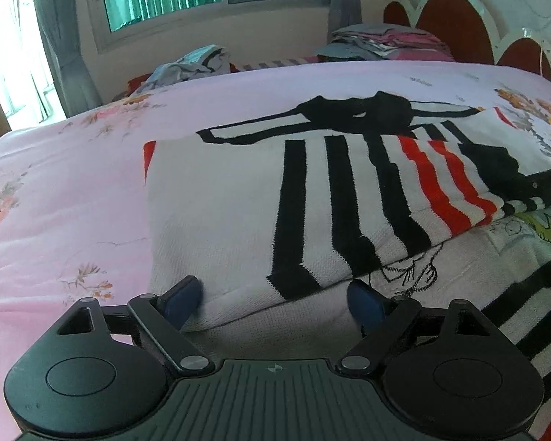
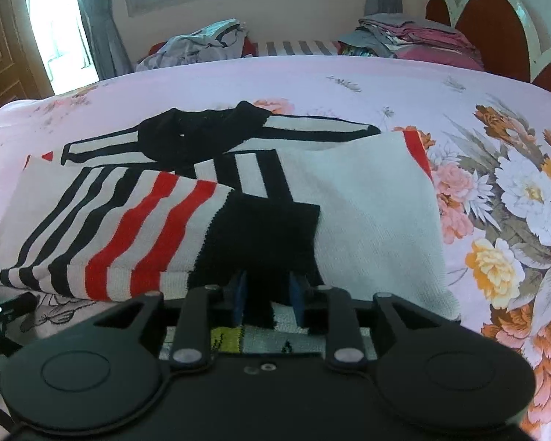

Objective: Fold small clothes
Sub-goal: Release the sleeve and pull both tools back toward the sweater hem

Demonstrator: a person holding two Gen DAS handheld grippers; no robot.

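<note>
Right wrist view: bed (image 2: 349, 84) carries the striped knit sweater (image 2: 136, 220), mid-fold, centre frame. Right tool (image 2: 267, 296) is pinched down on its black cuff (image 2: 264, 235) at 6 o'clock. Left tool (image 1: 275, 299) is spread wide, straddling the white hem corner at 6, gripping nothing. Risks: thick knit slips from the narrow pinch; left closing may also snag the cartoon-print garment (image 1: 415, 275) underneath; folded sleeve flops open.

Left claw (image 1: 275, 299) gapes wide around folded striped sweater (image 1: 275, 198).
</note>
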